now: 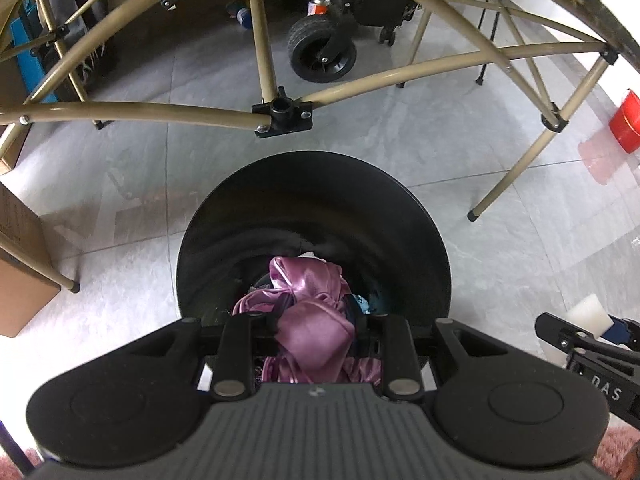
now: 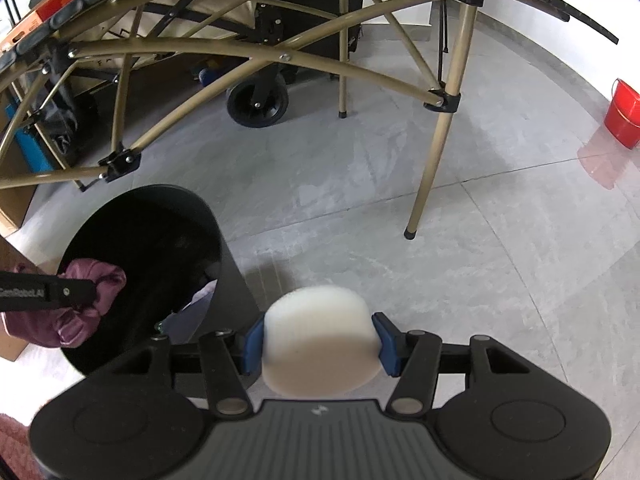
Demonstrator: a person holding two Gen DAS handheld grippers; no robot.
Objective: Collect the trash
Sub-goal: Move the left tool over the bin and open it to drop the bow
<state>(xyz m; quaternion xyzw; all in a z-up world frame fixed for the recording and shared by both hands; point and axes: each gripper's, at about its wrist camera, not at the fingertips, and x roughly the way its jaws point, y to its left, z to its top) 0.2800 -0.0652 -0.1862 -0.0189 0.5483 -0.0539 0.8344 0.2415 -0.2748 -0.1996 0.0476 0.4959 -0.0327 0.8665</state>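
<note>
Your left hand-held gripper (image 1: 310, 332) holds the crumpled, shiny purple cloth (image 1: 316, 320) over the black bin (image 1: 312, 208) on the floor; part the fingers squarely above the opening. Your right hand-held gripper (image 2: 316, 346) pinches a white foam puck (image 2: 320, 344), just beside the bin's rim.

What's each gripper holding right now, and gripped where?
Left gripper: shut on the purple cloth, pinched mid-bunch over the black bin. Right gripper: shut on the white foam puck, blue pads on its opposite curved sides.
</note>
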